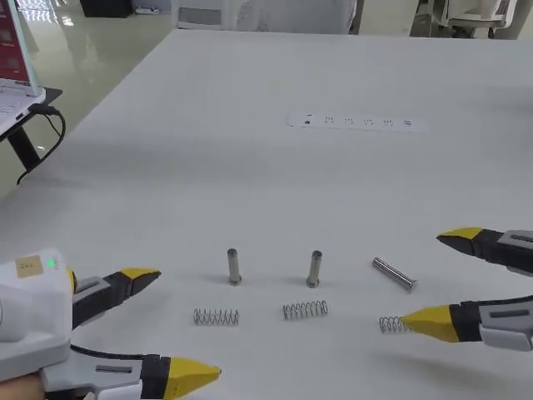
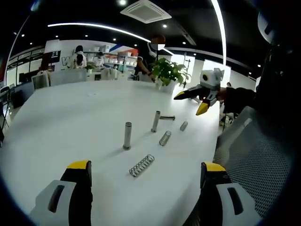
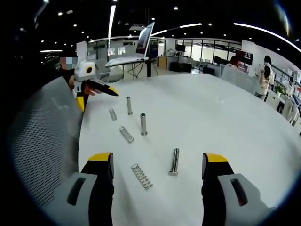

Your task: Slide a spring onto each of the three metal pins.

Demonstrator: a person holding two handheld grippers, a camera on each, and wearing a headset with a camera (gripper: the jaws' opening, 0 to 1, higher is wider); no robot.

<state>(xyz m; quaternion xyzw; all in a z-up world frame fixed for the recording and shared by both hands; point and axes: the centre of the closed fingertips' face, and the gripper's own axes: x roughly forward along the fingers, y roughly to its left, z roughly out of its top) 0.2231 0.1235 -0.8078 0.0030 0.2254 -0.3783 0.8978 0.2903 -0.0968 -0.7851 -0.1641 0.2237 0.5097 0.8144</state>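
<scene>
Two metal pins (image 1: 233, 267) (image 1: 314, 269) stand upright on the white table (image 1: 250, 167). A third pin (image 1: 393, 273) lies on its side to their right. Three loose springs (image 1: 216, 317) (image 1: 305, 310) (image 1: 390, 324) lie flat in a row, one in front of each pin. My left gripper (image 1: 175, 323) hovers open at the lower left, short of the left spring (image 2: 142, 165). My right gripper (image 1: 426, 280) is open at the right, its near fingertip touching or almost touching the right spring (image 3: 141, 176), with the lying pin (image 3: 174, 162) ahead between the jaws.
A flush socket strip (image 1: 350, 122) sits in the table farther back. A laptop (image 1: 12, 75) stands on a side stand at the far left. A grey mesh chair (image 2: 263, 160) is close behind the table's near edge, and a potted plant (image 2: 167, 70) stands at its end.
</scene>
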